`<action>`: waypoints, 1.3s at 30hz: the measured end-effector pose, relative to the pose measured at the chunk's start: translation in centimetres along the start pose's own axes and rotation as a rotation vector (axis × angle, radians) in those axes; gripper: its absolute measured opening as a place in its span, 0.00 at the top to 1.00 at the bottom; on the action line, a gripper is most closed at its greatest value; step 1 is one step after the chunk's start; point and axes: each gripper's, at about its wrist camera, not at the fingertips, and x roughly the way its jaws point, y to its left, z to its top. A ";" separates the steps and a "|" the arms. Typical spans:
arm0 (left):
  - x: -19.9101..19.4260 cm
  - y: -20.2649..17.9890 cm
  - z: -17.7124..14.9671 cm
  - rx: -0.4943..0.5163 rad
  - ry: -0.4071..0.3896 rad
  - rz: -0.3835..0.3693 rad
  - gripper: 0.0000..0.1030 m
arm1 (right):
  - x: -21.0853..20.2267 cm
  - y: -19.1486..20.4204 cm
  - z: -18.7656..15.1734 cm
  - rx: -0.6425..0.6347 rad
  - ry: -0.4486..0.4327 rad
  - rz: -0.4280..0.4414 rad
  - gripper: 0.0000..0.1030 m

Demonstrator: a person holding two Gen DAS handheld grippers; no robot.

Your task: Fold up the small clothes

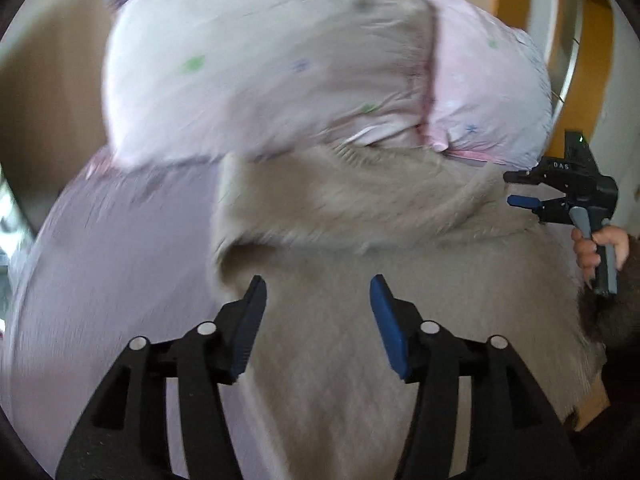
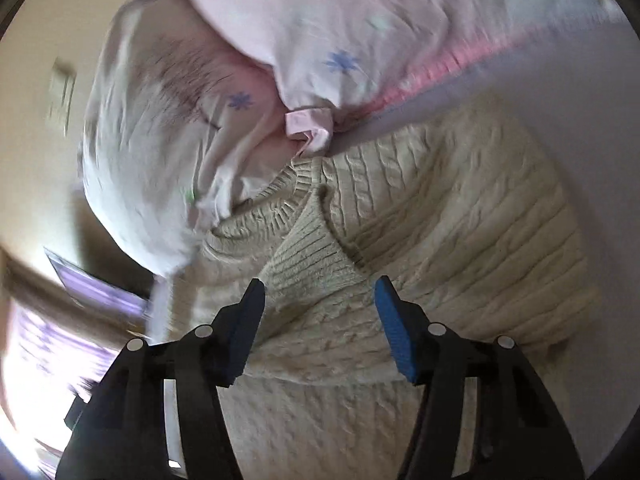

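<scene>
Above one cream sweater (image 2: 420, 216), two tongs (image 1: 318, 294) (image 2: 320, 296), both agape.

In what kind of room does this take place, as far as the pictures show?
Most likely a bedroom, with the work done on a bed. A cream cable-knit sweater lies on a pale lilac bedsheet, beside a big pink pillow printed with small flowers. Little else of the room is sharp enough to tell.

Two wrist views, close above the bed

Each looks forward along its fingers; both share the sweater (image 1: 340, 320) (image 2: 440, 220) and pillows (image 1: 280, 60) (image 2: 320, 20), seen from opposite sides.
</scene>
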 end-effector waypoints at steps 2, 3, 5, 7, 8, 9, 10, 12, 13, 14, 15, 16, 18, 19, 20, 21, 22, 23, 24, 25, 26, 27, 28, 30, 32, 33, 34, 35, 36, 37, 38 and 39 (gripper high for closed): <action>-0.7 1.1 -1.5 -0.045 0.022 -0.035 0.43 | 0.2 -0.2 0.1 0.012 -0.013 -0.010 0.41; -1.0 1.7 -2.4 -0.067 0.032 -0.054 0.43 | 0.3 0.0 0.2 -0.012 -0.029 -0.038 0.41; -0.7 2.2 -3.6 -0.098 0.054 -0.085 0.43 | 0.8 0.4 0.5 -0.056 -0.037 -0.082 0.41; -0.1 1.9 -4.3 -0.103 0.080 -0.100 0.42 | 2.3 0.9 0.8 -0.112 0.006 -0.097 0.58; 0.3 1.8 -4.5 -0.102 0.091 -0.106 0.42 | 2.9 1.0 0.9 -0.126 0.027 -0.091 0.82; 0.4 1.6 -4.6 -0.100 0.097 -0.109 0.41 | 3.4 1.3 1.0 -0.136 0.050 -0.082 0.84; 0.6 1.5 -4.8 -0.099 0.104 -0.111 0.40 | 3.2 1.7 1.1 -0.145 0.034 -0.077 0.85; 0.7 1.2 -5.0 -0.095 0.107 -0.114 0.38 | 1.0 3.3 1.4 -0.190 -0.054 -0.033 0.87; 0.7 1.1 -5.1 -0.094 0.107 -0.115 0.36 | -0.1 3.9 1.5 -0.205 -0.089 -0.024 0.87; 0.7 1.1 -5.2 -0.094 0.107 -0.116 0.36 | -1.2 4.4 1.4 -0.217 -0.121 -0.027 0.87; 0.7 1.1 -5.2 -0.094 0.108 -0.117 0.35 | -1.9 4.6 1.3 -0.222 -0.141 -0.046 0.86; 0.8 1.1 -5.3 -0.094 0.108 -0.118 0.35 | -2.1 4.5 1.1 -0.226 -0.144 -0.121 0.86; 0.7 1.1 -5.4 -0.091 0.108 -0.117 0.34 | -1.2 3.4 0.8 -0.210 -0.093 -0.265 0.82; 0.6 1.0 -5.4 -0.088 0.108 -0.111 0.33 | -1.0 2.4 0.6 -0.176 -0.073 -0.334 0.82; 0.6 1.0 -5.5 -0.086 0.109 -0.108 0.33 | -1.2 2.1 0.5 -0.164 -0.084 -0.352 0.82; 0.5 1.1 -5.6 -0.086 0.110 -0.106 0.32 | -2.0 2.0 0.1 -0.166 -0.114 -0.340 0.80; 0.4 1.2 -5.7 -0.087 0.111 -0.102 0.31 | -2.4 2.2 -0.2 -0.179 -0.133 -0.320 0.78; 0.2 1.2 -5.8 -0.089 0.113 -0.098 0.31 | -2.7 2.6 -0.5 -0.202 -0.150 -0.294 0.71; 0.1 1.4 -6.0 -0.095 0.114 -0.093 0.30 | -2.6 3.2 -0.8 -0.239 -0.151 -0.267 0.63; 0.0 1.5 -6.0 -0.101 0.115 -0.090 0.30 | -2.1 3.6 -0.8 -0.258 -0.137 -0.255 0.61; 0.0 1.6 -6.1 -0.106 0.115 -0.089 0.30 | -1.3 4.0 -1.0 -0.272 -0.110 -0.244 0.60; 0.0 1.7 -6.2 -0.113 0.116 -0.091 0.30 | 0.0 3.8 -0.9 -0.270 -0.054 -0.247 0.56; -0.1 1.8 -6.3 -0.124 0.119 -0.097 0.30 | 1.0 3.4 -0.9 -0.259 -0.005 -0.260 0.52; -0.3 1.8 -6.7 -0.133 0.126 -0.109 0.30 | 1.8 2.8 -0.8 -0.281 0.014 -0.261 0.52; -0.5 1.8 -7.1 -0.137 0.134 -0.112 0.30 | 0.9 2.3 -0.7 -0.227 0.031 -0.224 0.51; -0.7 1.8 -7.4 -0.139 0.137 -0.121 0.30 | -0.2 2.0 -1.0 -0.209 0.024 -0.195 0.47; -0.9 1.9 -7.7 -0.141 0.134 -0.127 0.30 | -1.7 1.9 -1.7 -0.218 0.009 -0.157 0.43; -1.1 2.0 -7.9 -0.145 0.133 -0.134 0.30 | -3.2 1.8 -2.4 -0.233 -0.006 -0.134 0.34; -1.4 2.1 -8.1 -0.149 0.132 -0.141 0.29 | -4.5 1.4 -3.1 -0.247 -0.018 -0.119 0.28; -1.7 2.2 -8.4 -0.154 0.129 -0.151 0.29 | -6.3 0.9 -4.0 -0.261 -0.026 -0.111 0.27; -1.9 2.2 -8.6 -0.157 0.128 -0.158 0.29 | -7.6 0.1 -4.9 -0.269 -0.028 -0.113 0.27; -2.2 2.2 -8.9 -0.159 0.127 -0.167 0.28 | -8.4 -0.4 -5.8 -0.271 -0.031 -0.122 0.27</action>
